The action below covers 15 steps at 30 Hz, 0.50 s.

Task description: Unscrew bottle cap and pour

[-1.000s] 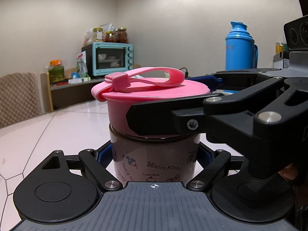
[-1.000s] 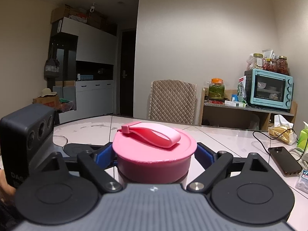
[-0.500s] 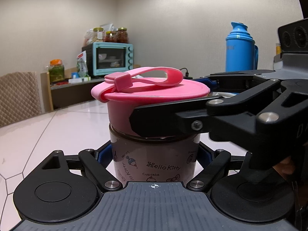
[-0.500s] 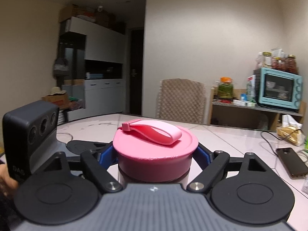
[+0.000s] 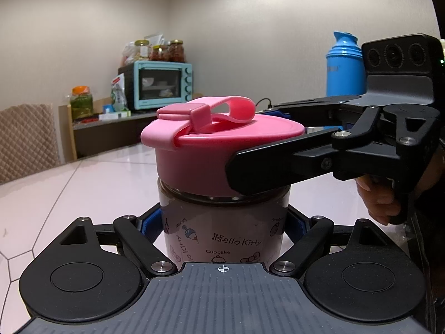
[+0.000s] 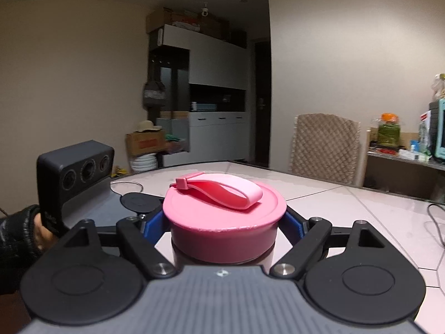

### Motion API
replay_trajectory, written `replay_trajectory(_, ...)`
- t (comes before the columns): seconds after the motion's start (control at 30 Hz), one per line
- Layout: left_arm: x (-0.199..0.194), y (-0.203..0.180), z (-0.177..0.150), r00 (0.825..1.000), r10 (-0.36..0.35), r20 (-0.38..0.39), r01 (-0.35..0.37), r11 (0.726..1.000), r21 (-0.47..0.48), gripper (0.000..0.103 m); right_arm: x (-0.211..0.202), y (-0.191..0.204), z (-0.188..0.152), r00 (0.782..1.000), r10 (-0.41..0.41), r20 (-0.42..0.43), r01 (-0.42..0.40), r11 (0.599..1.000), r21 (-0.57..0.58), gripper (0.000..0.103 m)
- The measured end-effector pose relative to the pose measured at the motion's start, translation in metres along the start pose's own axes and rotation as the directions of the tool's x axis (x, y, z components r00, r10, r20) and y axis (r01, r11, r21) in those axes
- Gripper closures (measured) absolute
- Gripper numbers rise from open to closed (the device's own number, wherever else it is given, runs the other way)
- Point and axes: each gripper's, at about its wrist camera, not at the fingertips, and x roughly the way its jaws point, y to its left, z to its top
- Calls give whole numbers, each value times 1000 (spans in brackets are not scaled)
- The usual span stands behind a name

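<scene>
Standing mid-frame on the pale surface [image 5: 91,183]: one bottle [image 5: 222,222], one pink cap [image 5: 211,150]. Left claw [image 5: 222,225] clamping the bottle body; right claw [image 6: 224,222] gripping the cap.

Pink cap [image 5: 219,150] with lighter pink strap [image 5: 222,110]. Bottle [image 5: 222,231] brownish, black Hello Kitty doodles and lettering. Grippers black, blue pads [image 6: 292,220]. Surface [image 5: 91,183] glossy white tile, thin dark seams. Teal toaster oven [image 5: 160,85] upper left. Bright blue thermos [image 5: 345,66] upper right. Beige quilted diamond chair [image 6: 325,147].
</scene>
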Motion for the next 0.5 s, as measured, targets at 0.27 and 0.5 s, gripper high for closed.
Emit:
replay_trajectory(0.27,-1,1,-1,1000,0,0,0,1000,0,13,-1,2,4,1000,0,0,0,1000,-9,18)
replay_trajectory(0.5,-2,2,-2,1000,0,-1,0,1000,1,13,-4,13,9,997,-76,4,76,997,-4,9)
